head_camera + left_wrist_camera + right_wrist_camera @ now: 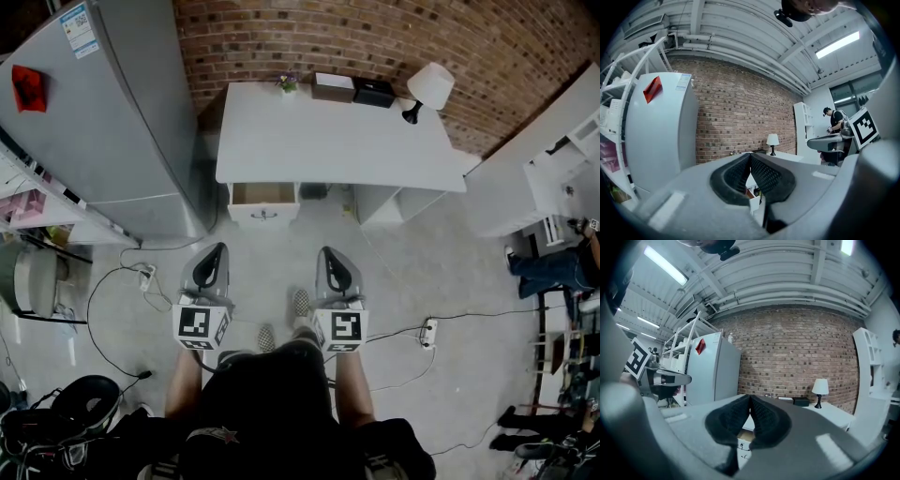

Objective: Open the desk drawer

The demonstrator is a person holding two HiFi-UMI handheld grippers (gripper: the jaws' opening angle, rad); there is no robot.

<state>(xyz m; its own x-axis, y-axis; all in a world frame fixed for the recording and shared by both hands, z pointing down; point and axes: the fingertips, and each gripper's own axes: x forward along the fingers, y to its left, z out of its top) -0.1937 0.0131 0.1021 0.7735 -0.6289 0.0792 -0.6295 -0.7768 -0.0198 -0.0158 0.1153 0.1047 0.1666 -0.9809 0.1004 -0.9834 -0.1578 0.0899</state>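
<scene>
The left gripper (218,249) is held level, its jaws pressed together with nothing between them. The right gripper (329,253) is held just beside it, at its 3 o'clock, likewise closed and empty. Both are pointed toward 12 o'clock, where the desk (337,141) is set against a brick wall (375,37). The drawer (263,195) is found under the desk's left end, at 12 o'clock from the left gripper and well apart from both grippers. It is pulled out, and its wooden inside is exposed. In each gripper view it is seen just below the closed jaw tips. A lamp (427,89) is stood at the desktop's 2 o'clock corner. A fridge (103,122) is placed at the desk's 9 o'clock.
</scene>
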